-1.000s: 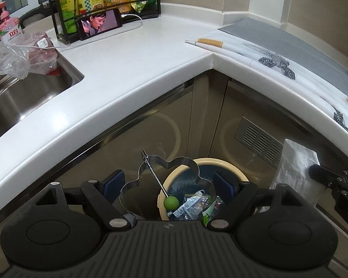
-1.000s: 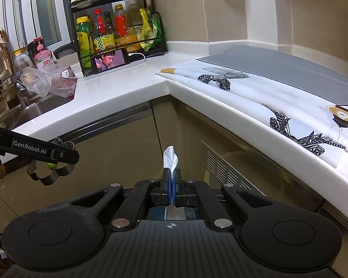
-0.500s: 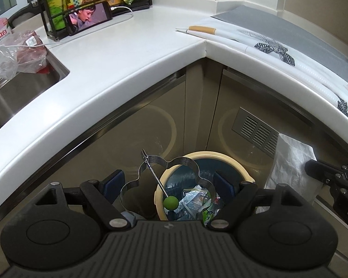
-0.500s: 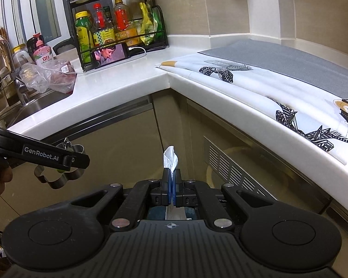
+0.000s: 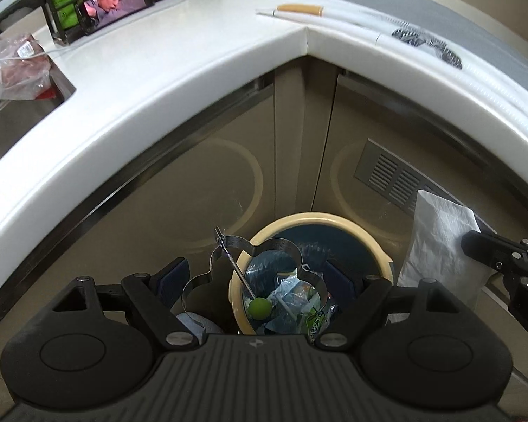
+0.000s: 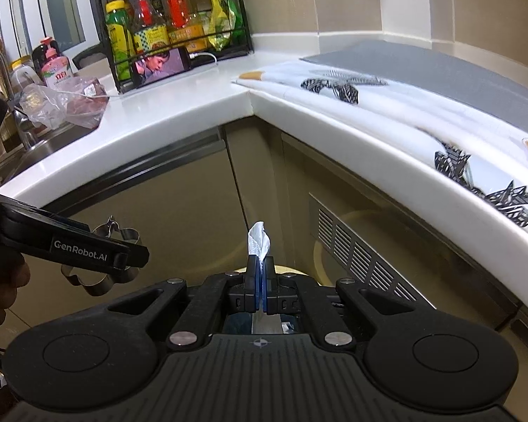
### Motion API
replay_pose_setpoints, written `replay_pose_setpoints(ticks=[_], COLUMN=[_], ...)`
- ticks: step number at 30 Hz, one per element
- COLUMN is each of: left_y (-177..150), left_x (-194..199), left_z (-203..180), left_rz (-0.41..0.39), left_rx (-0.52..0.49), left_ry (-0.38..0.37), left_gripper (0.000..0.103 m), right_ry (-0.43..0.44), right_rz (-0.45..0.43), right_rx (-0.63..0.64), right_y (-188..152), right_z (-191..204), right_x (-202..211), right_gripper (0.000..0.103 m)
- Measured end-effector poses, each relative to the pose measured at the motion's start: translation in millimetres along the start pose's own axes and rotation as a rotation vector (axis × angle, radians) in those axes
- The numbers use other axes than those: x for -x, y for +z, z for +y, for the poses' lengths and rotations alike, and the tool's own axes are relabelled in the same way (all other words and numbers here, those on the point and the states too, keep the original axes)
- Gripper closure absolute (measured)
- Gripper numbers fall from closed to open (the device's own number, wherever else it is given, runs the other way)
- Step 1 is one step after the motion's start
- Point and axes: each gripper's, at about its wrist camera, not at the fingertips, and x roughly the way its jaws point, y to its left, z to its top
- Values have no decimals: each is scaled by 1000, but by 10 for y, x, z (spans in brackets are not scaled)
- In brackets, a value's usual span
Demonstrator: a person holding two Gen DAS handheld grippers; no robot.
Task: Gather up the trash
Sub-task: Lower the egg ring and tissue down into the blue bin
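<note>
Left tongs (image 5: pixel 253 277): spread wide, pinching a flower-shaped metal ring mould (image 5: pixel 250 274) by its outer sides; a thin rod with a green ball (image 5: pixel 259 307) crosses the ring.
Writing on left tongs: "GenRobot.AI" in white on the black finger (image 6: pixel 84 251), read from the right wrist view.
Right tongs (image 6: pixel 260 270): pressed together on a white paper tissue (image 6: pixel 258 241), whose crumpled tip stands above the blue pads.
Tissue, left wrist view: hangs as a flat white sheet (image 5: pixel 439 242) beside the bin.
Trash bin (image 5: pixel 352 225): cream rim, dark liner, on the floor under the corner of the worktop (image 5: pixel 179 70); wrappers (image 5: pixel 299 302) inside, print too small to read.
Ring mould position: directly over the bin's left rim.
Phone (image 6: pixel 160 66): leans on the black bottle rack (image 6: pixel 179 21), screen lit.
Pink bottle (image 6: pixel 55 66): red label characters, unreadable.
</note>
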Motion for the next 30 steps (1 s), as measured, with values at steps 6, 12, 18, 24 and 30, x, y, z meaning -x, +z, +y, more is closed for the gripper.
replay_pose_setpoints(ticks=[6,12,18,24,30], left_y=[21,62,86,81,92], left_x=[-223,-474,-755,-1016,-1206], left_z=[-3,-25,-78,-138,-131], left_rz=[33,66,110,150,180], left_rx=[-6,-17,-23,-40,-38], left_ry=[4,4,-6,-5,-8], left_gripper=[16,16,16,16,16], right_ry=[-2,-11,-20,-29,-37], right_rz=[43,77,116,152,175], right_rx=[4,10,10,8,15], right_y=[-2,-16,-22,-51,-39], right_z=[-4,-11,-18,-54,-44], right_x=[-191,-398,-603,-848,-1104], right_gripper=[101,101,101,101,101])
